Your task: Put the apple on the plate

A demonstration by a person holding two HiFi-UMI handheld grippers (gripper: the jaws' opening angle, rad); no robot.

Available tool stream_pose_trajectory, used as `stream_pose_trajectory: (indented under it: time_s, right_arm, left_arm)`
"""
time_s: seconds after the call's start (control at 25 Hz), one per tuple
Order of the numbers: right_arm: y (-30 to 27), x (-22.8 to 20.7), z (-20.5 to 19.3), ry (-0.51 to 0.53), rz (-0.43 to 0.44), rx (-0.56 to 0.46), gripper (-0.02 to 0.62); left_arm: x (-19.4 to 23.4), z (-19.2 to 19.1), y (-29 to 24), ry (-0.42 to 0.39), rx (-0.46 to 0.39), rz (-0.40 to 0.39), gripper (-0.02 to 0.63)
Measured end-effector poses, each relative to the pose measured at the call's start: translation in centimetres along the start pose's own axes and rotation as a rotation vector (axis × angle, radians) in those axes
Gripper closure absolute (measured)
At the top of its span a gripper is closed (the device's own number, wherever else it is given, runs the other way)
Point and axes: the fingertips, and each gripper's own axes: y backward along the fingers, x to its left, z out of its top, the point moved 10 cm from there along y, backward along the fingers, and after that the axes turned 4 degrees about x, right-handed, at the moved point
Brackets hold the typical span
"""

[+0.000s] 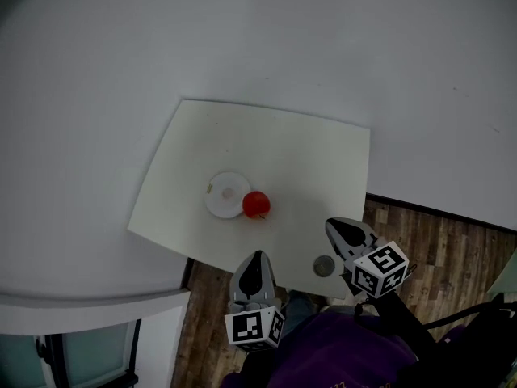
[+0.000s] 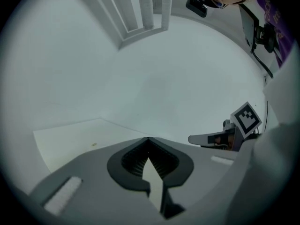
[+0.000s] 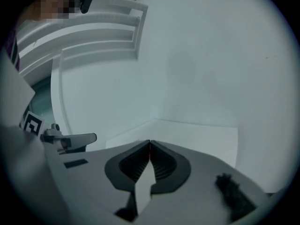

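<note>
A red apple [image 1: 256, 204] rests on the white table [image 1: 307, 148], touching the right edge of a small white plate [image 1: 225, 194]. The plate has nothing on it. My left gripper [image 1: 257, 255] hovers at the table's near edge, below the apple, with its jaws shut and nothing between them. My right gripper [image 1: 332, 224] is over the near right corner, also shut and holding nothing. In the left gripper view the shut tips [image 2: 148, 138] point over the table [image 2: 70, 135], with the right gripper [image 2: 220, 138] off to the side. The right gripper view shows shut tips [image 3: 150, 142] and the left gripper [image 3: 70, 141].
A small grey round disc [image 1: 324, 266] lies on the table near its front edge, between the two grippers. Wooden floor [image 1: 452, 249] runs to the right and below the table. A white ledge with a dark window [image 1: 81, 330] sits at the lower left. White walls surround the table.
</note>
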Motion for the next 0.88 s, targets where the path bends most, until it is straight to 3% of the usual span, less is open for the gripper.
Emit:
stream_pose_trajectory:
  time_s: [0.24,0.56,0.64,0.72,0.88]
  right_arm:
    - [-2.2,-0.5,0.7,-0.007,-0.030,0.025,0.584]
    - [-2.7,-2.1,1.7,0.002,-0.041,0.036,0.584]
    - [-2.6,-2.7,2.0,0.004,-0.044,0.034,0.584]
    - [-2.5,-3.2,2.2,0.001,-0.045,0.027,0.584]
    - [-2.7,-3.6,2.3,0.002,-0.041,0.023,0.584]
  left_arm:
    - [2.6,0.7,-3.2,-0.025,0.013,-0.039,0.598]
    - [4.8,0.8,-6.3,-0.048,0.013,-0.025,0.597]
    - [5.0,0.7,-7.1,-0.085,0.022,-0.032,0.536]
    - [5.2,0.5,-7.7,-0.109,0.033,-0.026,0.525]
    - [5.5,-0.4,-9.2,-0.109,0.085,-0.041,0.447]
